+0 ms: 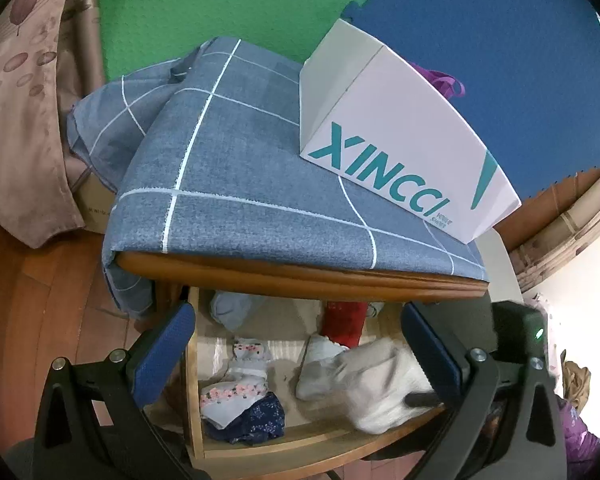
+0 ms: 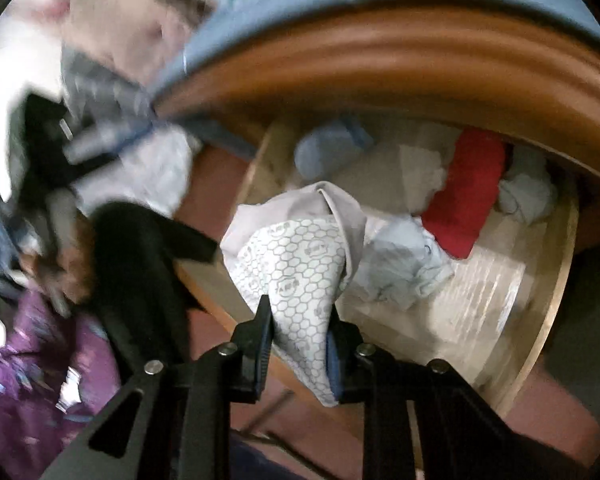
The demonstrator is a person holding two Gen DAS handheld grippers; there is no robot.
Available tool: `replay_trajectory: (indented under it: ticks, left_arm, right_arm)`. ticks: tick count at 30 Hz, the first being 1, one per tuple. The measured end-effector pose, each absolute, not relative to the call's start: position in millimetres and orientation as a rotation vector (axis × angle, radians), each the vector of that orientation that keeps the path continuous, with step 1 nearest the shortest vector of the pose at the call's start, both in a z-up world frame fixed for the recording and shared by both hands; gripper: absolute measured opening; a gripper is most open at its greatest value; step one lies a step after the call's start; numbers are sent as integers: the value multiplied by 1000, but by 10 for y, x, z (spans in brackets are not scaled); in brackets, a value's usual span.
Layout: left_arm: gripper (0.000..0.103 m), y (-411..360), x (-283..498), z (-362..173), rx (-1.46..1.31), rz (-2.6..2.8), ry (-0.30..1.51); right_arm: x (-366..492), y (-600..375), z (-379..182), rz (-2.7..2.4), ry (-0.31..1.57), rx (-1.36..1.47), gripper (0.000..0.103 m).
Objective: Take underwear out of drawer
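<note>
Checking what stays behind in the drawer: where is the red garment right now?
In the right wrist view the red garment lies at the back right of the open drawer, under the wooden top's edge, between pale blue clothes.

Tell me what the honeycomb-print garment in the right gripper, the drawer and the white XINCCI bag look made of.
Honeycomb-print garment: soft knit fabric, probably cotton; it drapes and creases where pinched in the right gripper.
Drawer: pale bare wood or plywood, matte, faint grain on its side wall.
XINCCI bag: stiff smooth paper or card, holding sharp folded edges.
</note>
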State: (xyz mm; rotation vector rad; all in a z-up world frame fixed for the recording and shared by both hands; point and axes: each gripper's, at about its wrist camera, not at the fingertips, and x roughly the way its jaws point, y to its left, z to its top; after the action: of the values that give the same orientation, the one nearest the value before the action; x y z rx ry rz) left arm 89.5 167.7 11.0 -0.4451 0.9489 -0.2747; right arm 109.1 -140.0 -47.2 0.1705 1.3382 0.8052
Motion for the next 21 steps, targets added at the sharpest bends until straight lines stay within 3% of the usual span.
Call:
replay_trajectory:
  ticks: [9, 12, 16, 21]
  left_arm:
    - [102, 1678, 901, 93, -447, -266, 959]
    - [102, 1679, 900, 94, -446, -266, 962]
    - [101, 1671, 900, 93, -440, -265, 965]
    - [101, 1688, 872, 99, -444, -262, 958]
  right_arm:
    - [919, -1897, 205, 840, 1164, 368, 21]
    - [833, -1997, 506, 854, 1095, 404, 5]
    - [851, -2036, 880, 832, 1009, 384, 0]
    - [906, -1849, 687, 755, 1116, 205, 1]
